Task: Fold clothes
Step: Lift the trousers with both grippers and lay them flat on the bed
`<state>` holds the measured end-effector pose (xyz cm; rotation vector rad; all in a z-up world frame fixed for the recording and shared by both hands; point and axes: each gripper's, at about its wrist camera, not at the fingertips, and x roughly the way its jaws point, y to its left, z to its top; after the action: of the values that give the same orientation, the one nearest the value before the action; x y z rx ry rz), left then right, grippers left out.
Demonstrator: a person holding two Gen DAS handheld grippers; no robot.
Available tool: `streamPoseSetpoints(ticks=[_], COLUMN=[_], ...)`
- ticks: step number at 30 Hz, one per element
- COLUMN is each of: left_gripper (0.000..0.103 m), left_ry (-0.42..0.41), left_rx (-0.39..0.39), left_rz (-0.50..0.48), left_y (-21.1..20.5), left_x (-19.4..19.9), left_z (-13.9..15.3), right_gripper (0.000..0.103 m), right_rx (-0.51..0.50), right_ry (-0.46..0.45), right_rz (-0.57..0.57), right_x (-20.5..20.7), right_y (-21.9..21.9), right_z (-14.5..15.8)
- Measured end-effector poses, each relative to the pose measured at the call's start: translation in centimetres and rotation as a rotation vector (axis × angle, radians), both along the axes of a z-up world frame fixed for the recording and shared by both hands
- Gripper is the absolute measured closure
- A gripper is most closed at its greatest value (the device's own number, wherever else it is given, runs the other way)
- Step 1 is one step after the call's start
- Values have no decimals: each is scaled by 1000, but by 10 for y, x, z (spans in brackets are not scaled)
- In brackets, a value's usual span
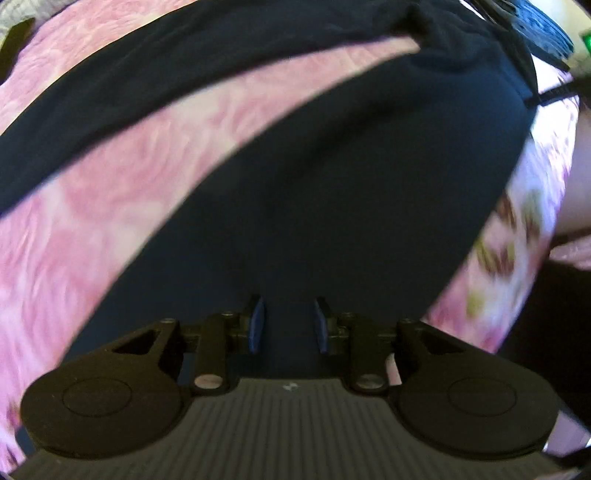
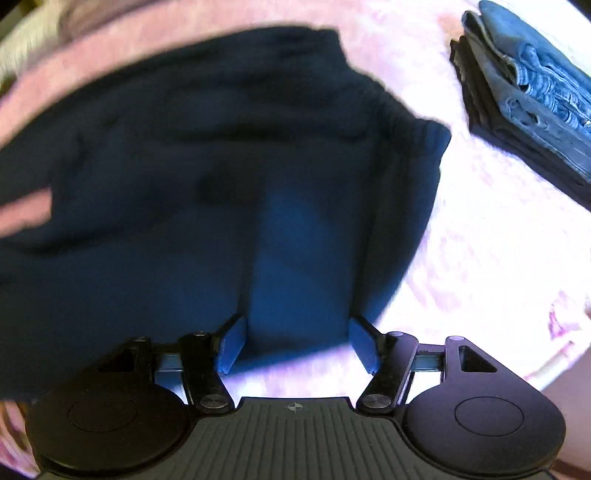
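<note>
A navy blue pair of trousers [image 1: 332,192] lies spread on a pink floral bedspread [image 1: 110,206]. In the left wrist view one leg runs up left and the other comes toward me. My left gripper [image 1: 289,321] hovers just over the near leg, its blue pads apart with dark cloth showing between them; nothing is pinched. In the right wrist view the same navy trousers [image 2: 221,166] show an elastic waistband [image 2: 417,136] at the right. My right gripper [image 2: 297,343] is open wide over the cloth's near edge, holding nothing.
A stack of folded clothes with blue jeans on top [image 2: 532,92] lies on the pink bedspread [image 2: 480,240] at the upper right. The same stack shows at the top right of the left wrist view [image 1: 535,33]. A bare arm [image 1: 576,251] enters at the right.
</note>
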<state>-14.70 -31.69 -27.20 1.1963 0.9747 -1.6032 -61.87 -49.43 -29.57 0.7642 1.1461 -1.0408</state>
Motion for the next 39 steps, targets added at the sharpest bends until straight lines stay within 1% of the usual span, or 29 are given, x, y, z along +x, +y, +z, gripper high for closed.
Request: streamPoseSetpoints(ticks=[3,4,7,9,11,15,17,19,21,23,24,27,28,29,31,32,34,36,37,39], left_gripper=[78,79,78,78,78,77,76,76,75,75,75,74,74,74,74,74,74,74,74,72], left_ry=[-16,-16,-10,-6,-2,6,9,5,5,0,-3,-16,-19,-20,-22,-23,-26,-28,-30,-39], left_rx=[6,5,-15,-28,-41,-68,-79,-71,-61,-43,-35,-17,-13,-13,-14,-14,-15,-15,-14,28], left_rz=[-4,-1,-15,-24,-34,-52,-62,-70,-71,-80,-85,-105,-111,-113,-117,-118,-122,-126,-128,-131], left_y=[25,30,31,32,33,35,36,38,41,45,47,52,53,52,51,50,48,47,46,43], left_x=[9,12,13,14,14,16,16,16,17,15,15,13,13,13,12,12,11,11,10,8], left_z=[5,7,9,10,11,13,14,12,11,9,7,5,5,6,9,10,12,14,15,9], right_gripper=[38,38,38,38,38,38,38,34,34,34,34,34,34,34,34,34,34,34,34,34], right_rx=[-23,-52,-107,-105,-97,-148,-117,-119,-112,-119,-108,-32,-31,-17,25,31,-10,-71,-84,-79], right_ry=[-2,-31,-159,-232,-238,-245,-220,-226,-252,-277,-255,-145,-143,-123,-99,-104,-153,-190,-209,-213], right_rz=[-92,-95,-37,30,126,250,276,303,308,258,229,141,131,115,36,-10,-83,-115,-127,-133], right_x=[3,9,38,66,99,156,182,189,183,164,148,95,81,69,48,40,26,22,22,24], right_y=[13,21,52,68,72,47,30,21,18,21,31,69,80,89,97,98,99,95,92,87], right_z=[10,17,32,31,22,6,-9,-12,-5,5,6,-11,-11,-9,-6,-2,11,23,25,26])
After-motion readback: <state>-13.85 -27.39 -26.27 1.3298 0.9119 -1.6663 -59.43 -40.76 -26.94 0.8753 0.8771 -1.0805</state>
